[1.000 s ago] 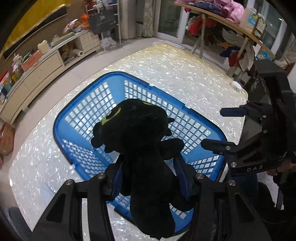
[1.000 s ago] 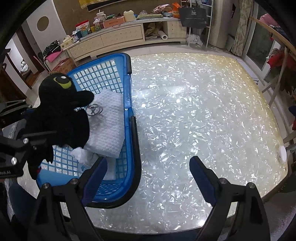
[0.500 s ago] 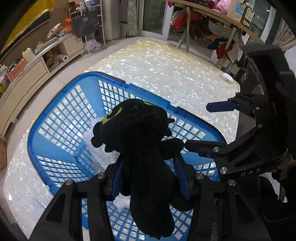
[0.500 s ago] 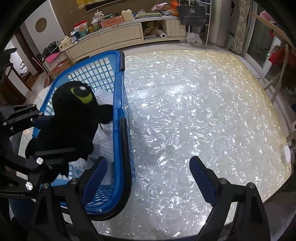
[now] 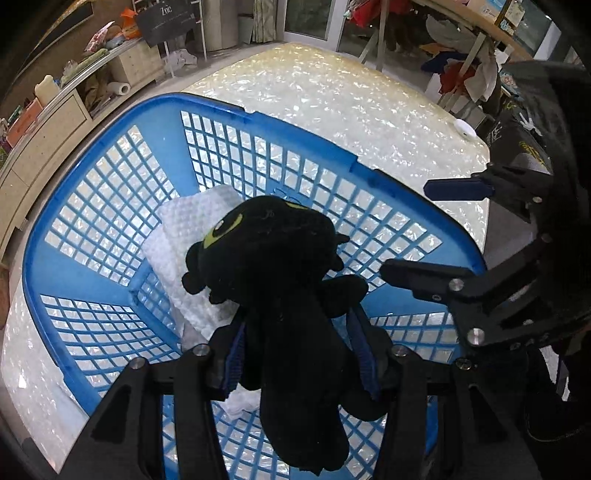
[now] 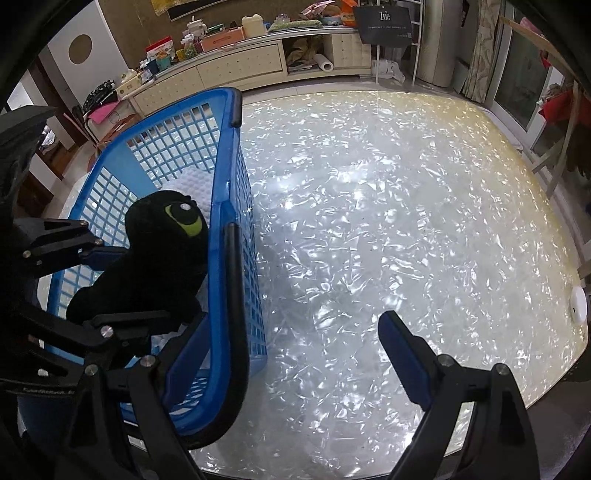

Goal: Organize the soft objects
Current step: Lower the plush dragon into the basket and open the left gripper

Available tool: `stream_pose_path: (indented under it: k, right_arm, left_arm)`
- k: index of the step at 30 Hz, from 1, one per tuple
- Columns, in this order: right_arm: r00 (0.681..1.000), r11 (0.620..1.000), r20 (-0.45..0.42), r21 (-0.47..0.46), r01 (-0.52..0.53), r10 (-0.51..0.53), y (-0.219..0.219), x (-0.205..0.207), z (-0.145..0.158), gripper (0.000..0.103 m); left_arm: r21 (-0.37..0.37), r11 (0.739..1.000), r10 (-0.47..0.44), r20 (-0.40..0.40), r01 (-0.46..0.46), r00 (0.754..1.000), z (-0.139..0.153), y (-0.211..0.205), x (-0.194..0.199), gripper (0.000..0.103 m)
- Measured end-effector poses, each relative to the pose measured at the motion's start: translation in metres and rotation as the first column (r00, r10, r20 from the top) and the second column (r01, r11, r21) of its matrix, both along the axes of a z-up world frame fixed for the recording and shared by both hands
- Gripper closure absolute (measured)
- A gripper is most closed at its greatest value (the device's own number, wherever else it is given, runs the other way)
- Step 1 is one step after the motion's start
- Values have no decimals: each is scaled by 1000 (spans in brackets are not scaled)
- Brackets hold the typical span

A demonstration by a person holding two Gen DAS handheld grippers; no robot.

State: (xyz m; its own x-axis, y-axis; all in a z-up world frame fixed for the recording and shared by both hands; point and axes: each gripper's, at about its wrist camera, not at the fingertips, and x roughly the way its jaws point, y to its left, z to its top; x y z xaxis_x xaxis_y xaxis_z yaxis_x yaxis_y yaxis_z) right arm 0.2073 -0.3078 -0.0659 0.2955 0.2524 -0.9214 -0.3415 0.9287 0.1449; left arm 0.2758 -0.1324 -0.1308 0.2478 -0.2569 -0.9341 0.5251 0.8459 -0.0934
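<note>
One readable word, "Zoe", marks a dark sign by cream cabinets. Left claw grips a black plush dragon over the blue laundry basket on the pearly desk; right claw gapes wide, holding nothing.

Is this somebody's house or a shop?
Most likely a home, perhaps a living room: a long low cabinet cluttered with household bits, a rack of clothes by the glass doors, and a blue laundry basket on the shiny table.

Left gripper pitched steeply down, pads clamped on a load; right gripper also angled down, jaws wide, nothing between.
</note>
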Motion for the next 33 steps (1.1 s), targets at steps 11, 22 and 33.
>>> stream_pose_path:
  k: [11,22,33]
  right_arm:
    - [1000,1000,25,-3,-2,2,-2,-8,16,13]
    - [997,1000,74,-7,-19,20,12,-28,48,13]
    - [988,994,105,-8,-112,112,61,-51,66,13]
  left_arm:
    - [63,998,10,75,-15,997,18,0,-9,39]
    - [33,996,82,156,-88,984,65,31,-41,18]
    - [-9,969,245,210,-248,947,90,97,-87,14]
